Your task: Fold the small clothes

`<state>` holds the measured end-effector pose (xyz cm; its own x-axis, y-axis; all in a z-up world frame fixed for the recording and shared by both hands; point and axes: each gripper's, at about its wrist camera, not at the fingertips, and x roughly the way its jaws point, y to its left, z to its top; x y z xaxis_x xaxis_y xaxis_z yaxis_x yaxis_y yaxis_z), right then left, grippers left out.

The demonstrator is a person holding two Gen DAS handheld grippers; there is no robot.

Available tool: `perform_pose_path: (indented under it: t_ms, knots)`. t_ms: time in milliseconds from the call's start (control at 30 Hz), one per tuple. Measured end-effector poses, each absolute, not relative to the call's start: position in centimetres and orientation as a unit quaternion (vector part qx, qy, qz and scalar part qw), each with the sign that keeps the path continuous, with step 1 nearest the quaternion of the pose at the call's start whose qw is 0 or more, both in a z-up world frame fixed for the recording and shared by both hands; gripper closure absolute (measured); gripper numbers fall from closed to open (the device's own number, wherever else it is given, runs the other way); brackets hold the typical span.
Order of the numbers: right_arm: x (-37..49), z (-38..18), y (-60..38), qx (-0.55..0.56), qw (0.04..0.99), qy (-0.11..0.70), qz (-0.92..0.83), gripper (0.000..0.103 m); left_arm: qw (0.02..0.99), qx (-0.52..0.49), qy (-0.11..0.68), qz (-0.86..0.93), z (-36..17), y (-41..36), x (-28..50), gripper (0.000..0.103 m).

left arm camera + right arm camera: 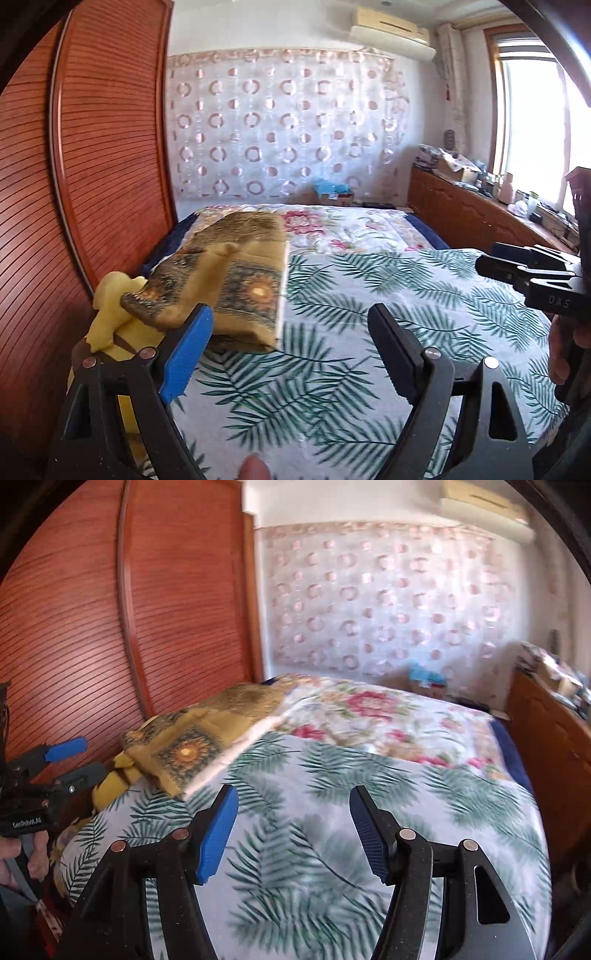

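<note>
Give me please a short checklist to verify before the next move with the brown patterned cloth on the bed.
1. Left gripper jaws apart and holding nothing: ok.
2. Right gripper jaws apart and holding nothing: ok.
3. Brown patterned cloth lies on the palm-leaf sheet, not hanging from a gripper: ok.
4. Cloth folded flat and neat: not ok; its near corner is bunched and raised.
5. Yellow garment kept apart from the cloth: not ok; it sits against the cloth's corner.
6. Fold count of the cloth: cannot tell.
</note>
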<state>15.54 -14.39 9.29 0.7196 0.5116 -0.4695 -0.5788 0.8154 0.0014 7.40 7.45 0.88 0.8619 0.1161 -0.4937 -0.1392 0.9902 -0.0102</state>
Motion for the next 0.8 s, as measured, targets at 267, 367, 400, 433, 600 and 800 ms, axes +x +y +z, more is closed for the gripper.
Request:
perform_pose_path:
  t_ms: [267, 367, 400, 433, 600, 800]
  knots:
    - [7.8, 12.3, -21.1, -0.031, 0.964, 0.181, 0.195, 0.037, 0.973, -0.019, 0.226, 0.035, 3.9, 3.4, 6.2, 0.017]
    - [6.1, 13.1, -22.0, -0.027, 0.969, 0.169, 0.179, 0.037, 0.975, -0.015, 0.221, 0.033, 4.6, 2.5, 6.0, 0.017]
    - [5.6, 13.3, -22.2, -0.024, 0.970, 0.167, 0.176, 0.037, 0.975, -0.014, 0.221, 0.035, 4.7, 2.3, 6.0, 0.017]
    - [5.2, 13.5, -22.5, -0.021, 0.970, 0.166, 0.174, 0.037, 0.975, -0.015, 0.220, 0.036, 4.8, 2.2, 6.0, 0.017]
    - [4.0, 13.8, -22.6, -0.017, 0.971, 0.161, 0.176, 0.037, 0.975, -0.017, 0.220, 0.034, 5.1, 1.6, 5.9, 0.017]
    - [5.1, 12.9, -22.2, -0.014, 0.972, 0.160, 0.172, 0.037, 0.975, -0.019, 0.218, 0.035, 5.3, 1.6, 5.7, 0.017]
